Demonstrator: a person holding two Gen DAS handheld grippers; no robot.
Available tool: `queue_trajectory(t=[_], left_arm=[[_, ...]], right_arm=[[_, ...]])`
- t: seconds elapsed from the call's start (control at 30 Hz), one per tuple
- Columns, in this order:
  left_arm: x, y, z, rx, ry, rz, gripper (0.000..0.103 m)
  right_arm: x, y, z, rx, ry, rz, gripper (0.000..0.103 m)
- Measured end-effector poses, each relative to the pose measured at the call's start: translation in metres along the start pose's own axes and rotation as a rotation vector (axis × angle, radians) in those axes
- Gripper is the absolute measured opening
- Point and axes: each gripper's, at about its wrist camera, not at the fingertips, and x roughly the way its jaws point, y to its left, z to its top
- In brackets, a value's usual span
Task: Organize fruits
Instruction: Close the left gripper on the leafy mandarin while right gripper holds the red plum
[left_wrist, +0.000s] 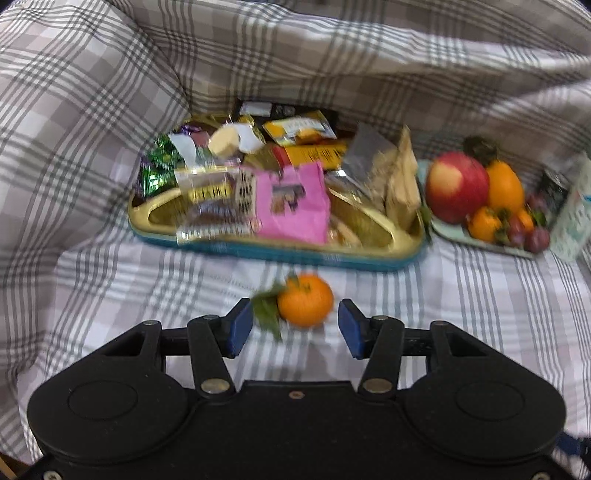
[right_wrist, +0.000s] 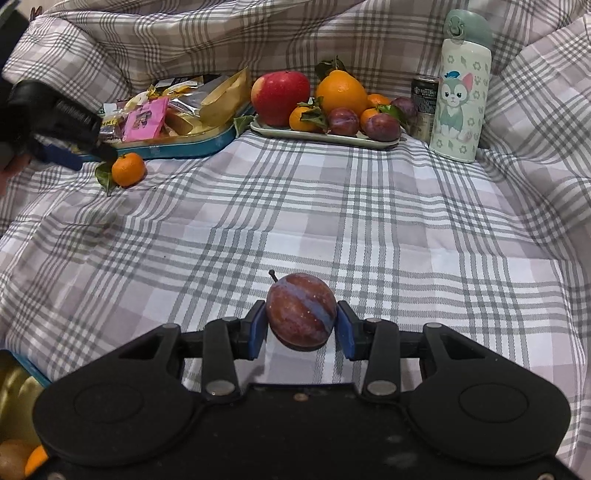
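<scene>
A small tangerine (left_wrist: 305, 300) with a green leaf lies on the checked cloth, right at the tips of my left gripper (left_wrist: 295, 325). The blue pads stand apart on either side of it without pressing, so that gripper is open. The right wrist view shows the same tangerine (right_wrist: 127, 169) in front of the snack tin, with the left gripper (right_wrist: 92, 155) beside it. My right gripper (right_wrist: 301, 325) is shut on a dark red plum (right_wrist: 301, 308), stem up, above the cloth. A pale fruit plate (right_wrist: 332, 138) at the back holds an apple (right_wrist: 280, 96), an orange (right_wrist: 341, 92), plums and tangerines.
A blue and gold tin (left_wrist: 295, 254) full of snack packets sits just behind the tangerine, left of the fruit plate (left_wrist: 454, 230). A cartoon-printed bottle (right_wrist: 461, 99) and a dark can (right_wrist: 424, 103) stand right of the plate. Another gold tin (right_wrist: 14, 387) shows at the lower left.
</scene>
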Motion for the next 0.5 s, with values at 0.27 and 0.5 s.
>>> queue_trajectory(t=[0.27,0.5], left_arm=[[0.022,0.006,0.023,-0.03,0.005,0.009,0.057],[0.043,0.011,0.024,-0.066,0.076,-0.008,0.056]], right_arm=[[-0.001,0.0,-0.001,-0.005,-0.006,0.003,0.042],[0.0,-0.001,0.0,0.002,-0.002,0.009,0.042]])
